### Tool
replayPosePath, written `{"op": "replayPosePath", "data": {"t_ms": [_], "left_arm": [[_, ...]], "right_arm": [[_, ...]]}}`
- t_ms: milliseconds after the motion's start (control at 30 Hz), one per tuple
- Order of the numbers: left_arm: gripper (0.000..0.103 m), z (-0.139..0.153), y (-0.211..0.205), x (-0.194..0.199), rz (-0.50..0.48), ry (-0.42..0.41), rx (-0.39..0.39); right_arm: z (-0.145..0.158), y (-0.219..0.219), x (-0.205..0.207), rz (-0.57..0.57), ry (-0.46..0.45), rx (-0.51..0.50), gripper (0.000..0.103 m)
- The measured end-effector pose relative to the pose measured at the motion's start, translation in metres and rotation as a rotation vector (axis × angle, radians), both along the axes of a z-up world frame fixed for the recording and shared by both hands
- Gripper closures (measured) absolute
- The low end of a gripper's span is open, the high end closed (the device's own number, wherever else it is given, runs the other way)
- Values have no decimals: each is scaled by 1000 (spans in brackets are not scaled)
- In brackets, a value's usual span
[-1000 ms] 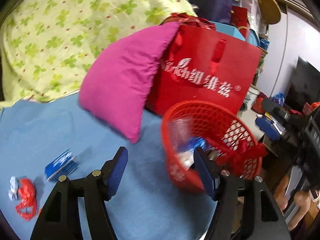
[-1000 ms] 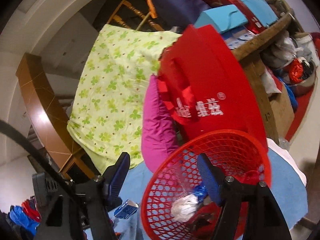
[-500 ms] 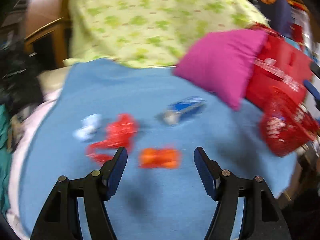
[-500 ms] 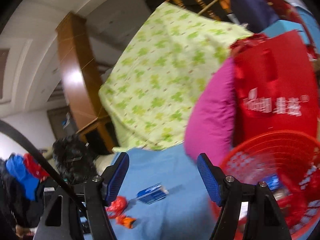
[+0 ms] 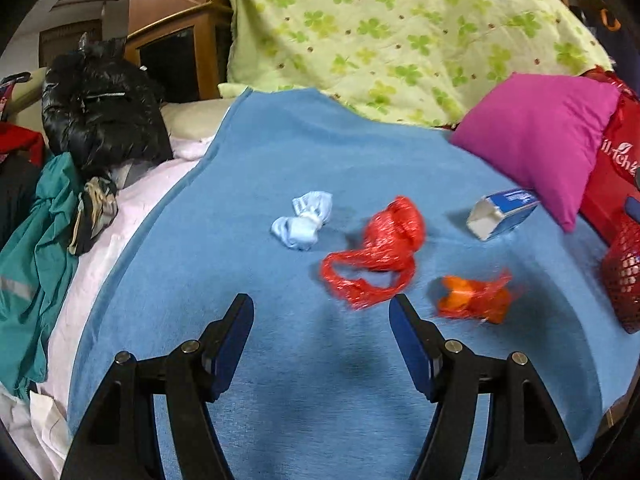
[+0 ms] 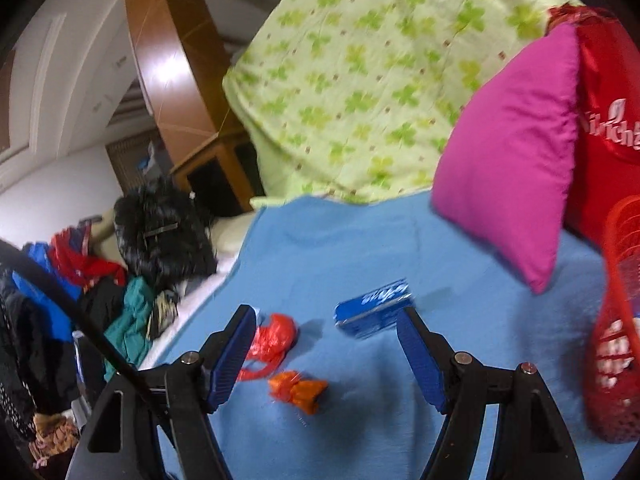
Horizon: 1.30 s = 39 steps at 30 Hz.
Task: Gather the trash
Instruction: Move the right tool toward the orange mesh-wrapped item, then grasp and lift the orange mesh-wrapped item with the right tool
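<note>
On the blue blanket [image 5: 280,152] lie a crumpled red plastic bag [image 5: 380,252], an orange wrapper [image 5: 472,298], a pale blue wad [image 5: 304,220] and a blue-and-white carton [image 5: 502,214]. My left gripper [image 5: 322,338] is open and empty, just short of the red bag. My right gripper [image 6: 326,354] is open and empty above the orange wrapper [image 6: 298,390], with the carton [image 6: 372,314] just beyond and the red bag [image 6: 272,340] by its left finger. The red mesh basket [image 6: 616,344] stands at the right edge; it also shows in the left wrist view [image 5: 624,276].
A magenta pillow [image 5: 544,136] leans on a red shopping bag [image 6: 608,120] at the back right. A green clover quilt [image 5: 392,28] is heaped behind. A black jacket [image 5: 100,108] and teal clothing [image 5: 32,248] lie left of the blanket.
Both grippers have swung left, away from the basket toward the trash on the blanket. The basket has slid to the right edge of both views. Both stay open.
</note>
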<state>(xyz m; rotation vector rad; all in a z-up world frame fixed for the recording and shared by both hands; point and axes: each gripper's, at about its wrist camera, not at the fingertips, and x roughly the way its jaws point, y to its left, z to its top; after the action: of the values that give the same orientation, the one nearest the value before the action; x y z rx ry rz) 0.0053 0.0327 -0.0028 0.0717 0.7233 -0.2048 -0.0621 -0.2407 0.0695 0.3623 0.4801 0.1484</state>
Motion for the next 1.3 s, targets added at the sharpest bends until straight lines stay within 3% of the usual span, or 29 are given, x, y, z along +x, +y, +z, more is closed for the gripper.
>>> {"op": "replayPosePath", "data": {"t_ms": [300, 1300], "left_arm": [[32, -2, 1, -3, 14, -10, 59], [32, 0, 16, -2, 42, -1, 62]], "right_arm": [[-18, 38, 23, 55, 60, -33, 27], [-78, 87, 89, 101, 274, -103, 27]]}}
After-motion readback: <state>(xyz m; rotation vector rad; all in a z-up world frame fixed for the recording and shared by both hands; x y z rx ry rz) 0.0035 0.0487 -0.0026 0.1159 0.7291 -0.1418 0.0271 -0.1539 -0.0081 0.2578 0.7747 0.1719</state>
